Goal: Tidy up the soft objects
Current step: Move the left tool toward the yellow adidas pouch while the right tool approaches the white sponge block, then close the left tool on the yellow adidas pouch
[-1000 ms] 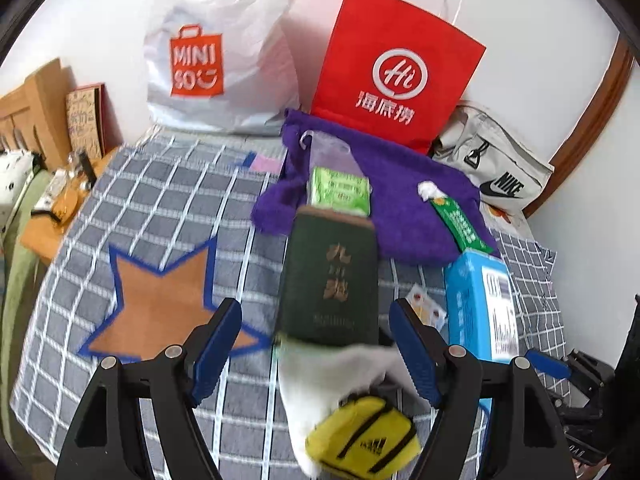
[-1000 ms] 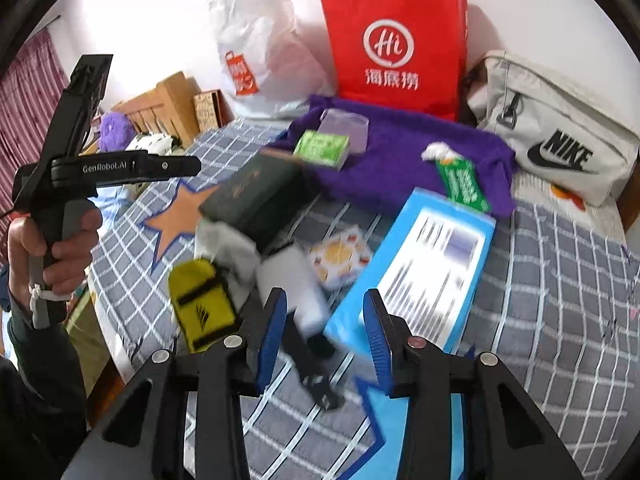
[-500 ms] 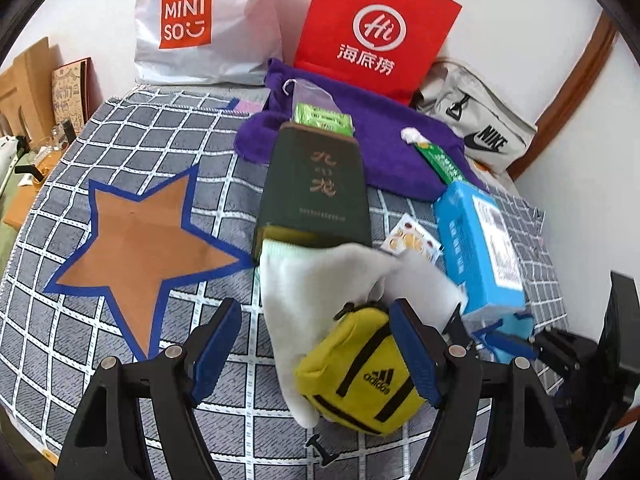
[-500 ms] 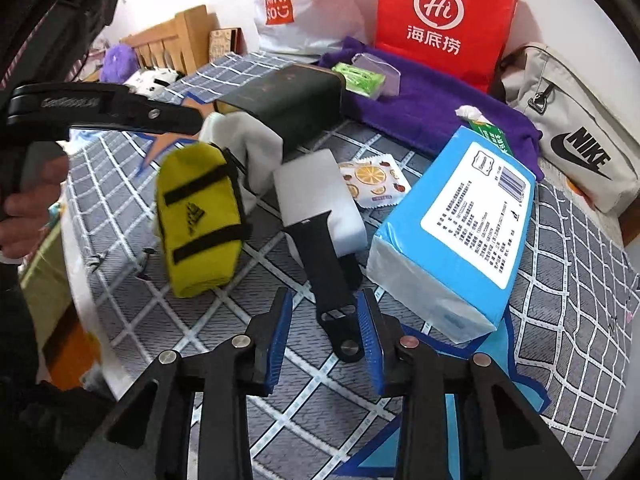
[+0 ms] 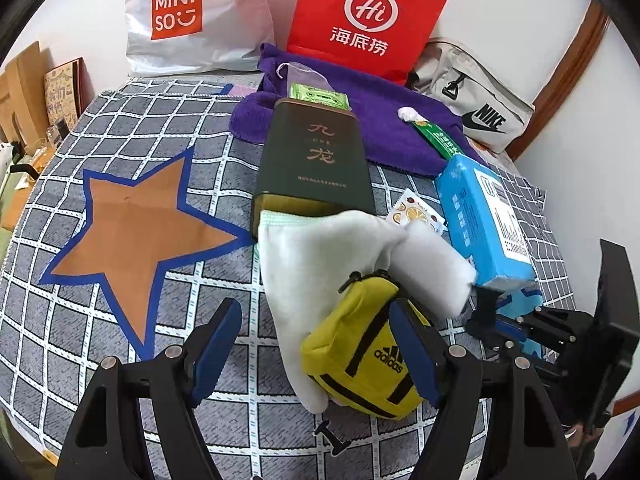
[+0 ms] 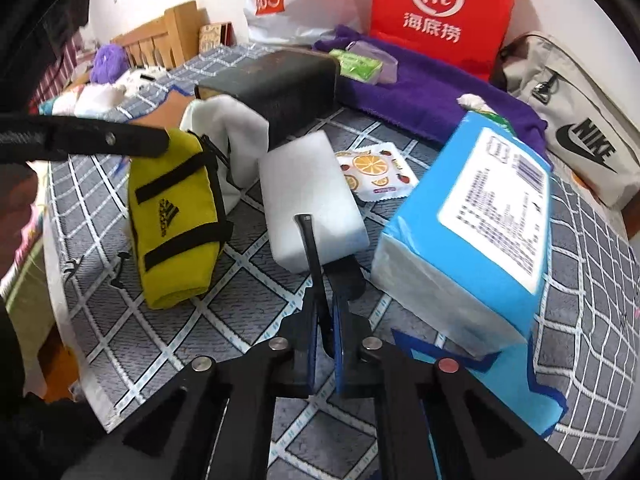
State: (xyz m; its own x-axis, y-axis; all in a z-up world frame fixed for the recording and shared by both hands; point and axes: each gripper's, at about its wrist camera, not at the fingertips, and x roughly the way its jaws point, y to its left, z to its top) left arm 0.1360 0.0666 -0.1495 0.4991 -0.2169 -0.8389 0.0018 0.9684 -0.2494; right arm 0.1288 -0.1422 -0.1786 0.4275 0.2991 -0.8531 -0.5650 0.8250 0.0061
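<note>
A yellow Adidas pouch (image 5: 360,360) lies on a white cloth (image 5: 320,248) on the checked bedspread. My left gripper (image 5: 314,312) hangs open above them, its right finger in front of the pouch. Nothing is gripped between its pads. Beside the pouch (image 6: 176,216) lies a white foam block (image 6: 308,192) with a black handle (image 6: 310,248). My right gripper (image 6: 326,300) is shut on that handle, low over the bed. A blue tissue pack (image 6: 480,216) lies just to its right. In the left wrist view the right gripper (image 5: 500,320) shows at the block's near end.
A dark green box (image 5: 316,156) rests on the cloth's far end. Behind it lies a purple towel (image 5: 400,120) with small packets. A red paper bag (image 5: 368,20), a Miniso bag (image 5: 180,20) and a Nike bag (image 5: 480,92) line the wall. An orange star patch (image 5: 136,232) lies left.
Both grippers came down closer to the bed. The right jaws closed onto the black handle of the foam block. The left jaws stayed wide.
</note>
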